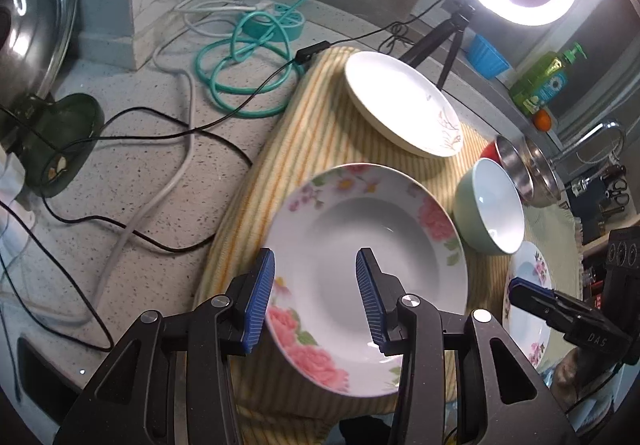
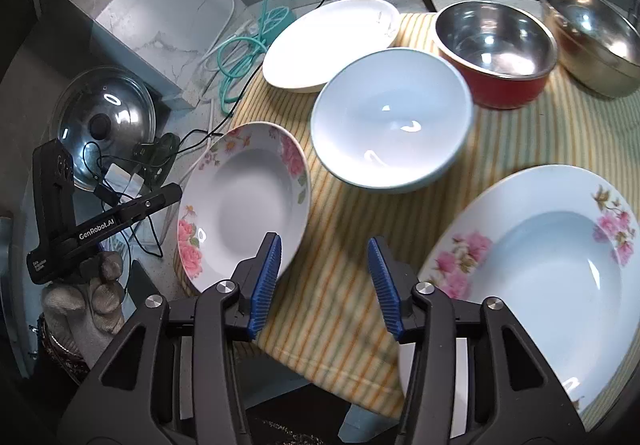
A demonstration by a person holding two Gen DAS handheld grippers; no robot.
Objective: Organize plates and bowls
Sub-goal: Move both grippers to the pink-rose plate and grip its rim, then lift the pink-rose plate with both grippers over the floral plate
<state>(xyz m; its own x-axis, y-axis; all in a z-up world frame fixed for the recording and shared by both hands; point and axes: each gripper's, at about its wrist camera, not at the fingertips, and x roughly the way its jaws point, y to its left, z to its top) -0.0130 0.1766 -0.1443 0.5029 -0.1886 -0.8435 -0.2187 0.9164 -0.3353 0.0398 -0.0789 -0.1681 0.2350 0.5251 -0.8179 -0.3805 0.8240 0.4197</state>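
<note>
Your left gripper [image 1: 316,277] hovering part-open over the rose plate [image 1: 360,221], near rim hidden, nothing gripped, your right gripper [image 2: 324,269] part-open over striped cloth [image 2: 352,285], empty, second floral plate [image 2: 540,265] cut off right, green bowl [image 2: 392,117] beyond.

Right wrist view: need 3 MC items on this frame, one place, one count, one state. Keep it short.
1. What lies directly beyond the right tool?
A. striped cloth
B. pot lid
C. red bowl

2. How many flowered plates lie on the cloth?
A. one
B. two
C. four

3. How is the pale green bowl standing?
A. upside down
B. stacked in the red bowl
C. upright and empty

Key:
1 A, bare striped cloth shows between the blue pads.
2 B, a small flowered plate on the left and a large flowered plate on the right.
3 C, its clean white inside faces up, apart from the red bowl.
</note>
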